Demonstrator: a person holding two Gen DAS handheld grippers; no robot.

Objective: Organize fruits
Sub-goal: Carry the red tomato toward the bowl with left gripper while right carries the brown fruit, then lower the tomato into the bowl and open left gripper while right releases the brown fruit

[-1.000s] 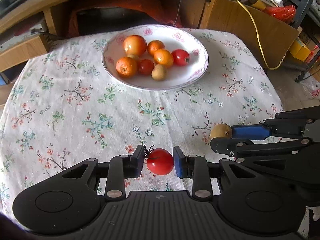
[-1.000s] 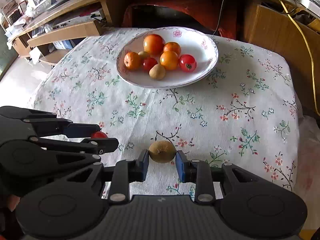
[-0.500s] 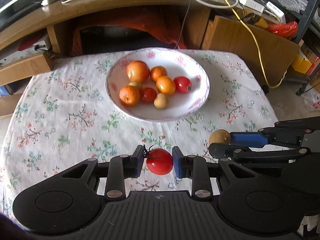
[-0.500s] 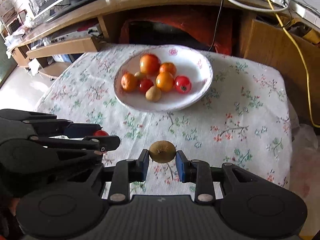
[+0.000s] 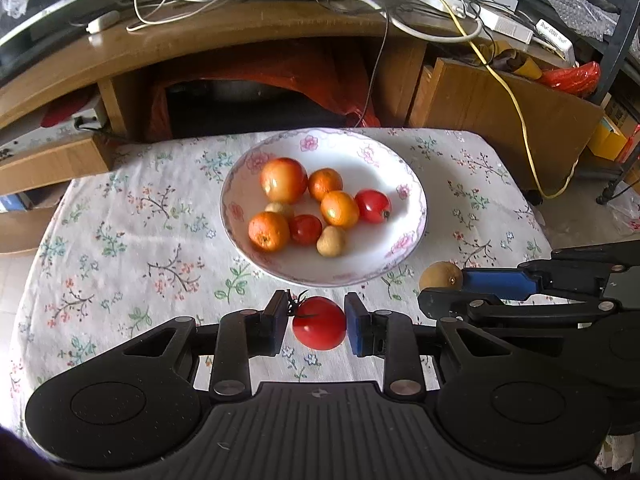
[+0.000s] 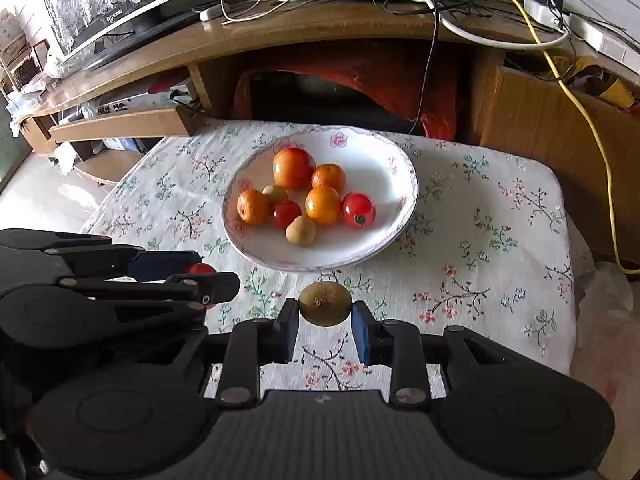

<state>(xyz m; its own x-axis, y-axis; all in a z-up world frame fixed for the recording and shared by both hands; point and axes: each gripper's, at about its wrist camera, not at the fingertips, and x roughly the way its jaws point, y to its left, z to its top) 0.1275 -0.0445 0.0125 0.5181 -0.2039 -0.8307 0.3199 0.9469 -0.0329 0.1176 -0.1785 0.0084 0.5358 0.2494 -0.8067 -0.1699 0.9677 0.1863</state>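
Note:
My left gripper (image 5: 316, 322) is shut on a red tomato (image 5: 319, 323) and holds it above the floral tablecloth, just short of the white bowl (image 5: 404, 236). My right gripper (image 6: 325, 322) is shut on a brown kiwi (image 6: 325, 304), also in the air near the bowl's front rim (image 6: 320, 266). The bowl holds several fruits: oranges, tomatoes, a large peach-coloured fruit (image 5: 283, 180) and small tan fruits. The kiwi shows in the left wrist view (image 5: 440, 276); the tomato shows in the right wrist view (image 6: 201, 269).
The small table (image 5: 120, 240) with the floral cloth stands before a wooden desk (image 5: 200, 44) with cables and a monitor. A wooden panel (image 5: 500, 120) and a yellow cable (image 5: 520, 120) stand at the right. The table's edges drop to the floor on both sides.
Both grippers have risen and tilted with their fruit, so the bowl looks farther below and the desk behind has come into view. Both grips are unchanged.

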